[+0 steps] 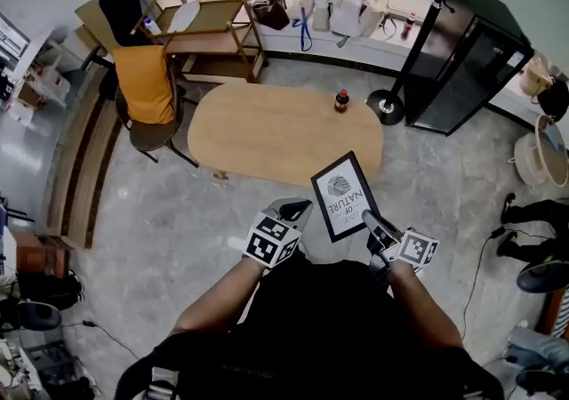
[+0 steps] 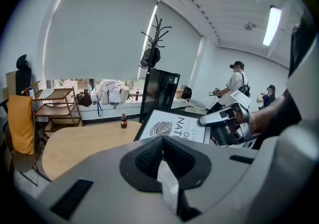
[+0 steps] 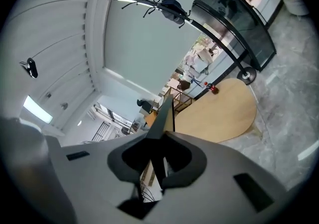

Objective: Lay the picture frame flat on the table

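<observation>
The picture frame (image 1: 345, 195) is black with a white print and is held in the air, over the floor just off the near edge of the oval wooden table (image 1: 267, 132). My right gripper (image 1: 373, 225) is shut on its lower right edge. In the right gripper view the frame (image 3: 167, 113) runs edge-on between the jaws. My left gripper (image 1: 293, 210) hovers just left of the frame, shut with nothing in it. In the left gripper view the frame (image 2: 172, 127) and the right gripper (image 2: 219, 118) show beyond the closed jaws.
A small dark bottle with a red cap (image 1: 341, 101) stands at the table's far right. A chair draped in orange (image 1: 147, 87) sits at its left end. A coat stand (image 1: 418, 43) and a black cabinet (image 1: 467, 69) stand at the right. Two people (image 2: 238, 81) stand beyond.
</observation>
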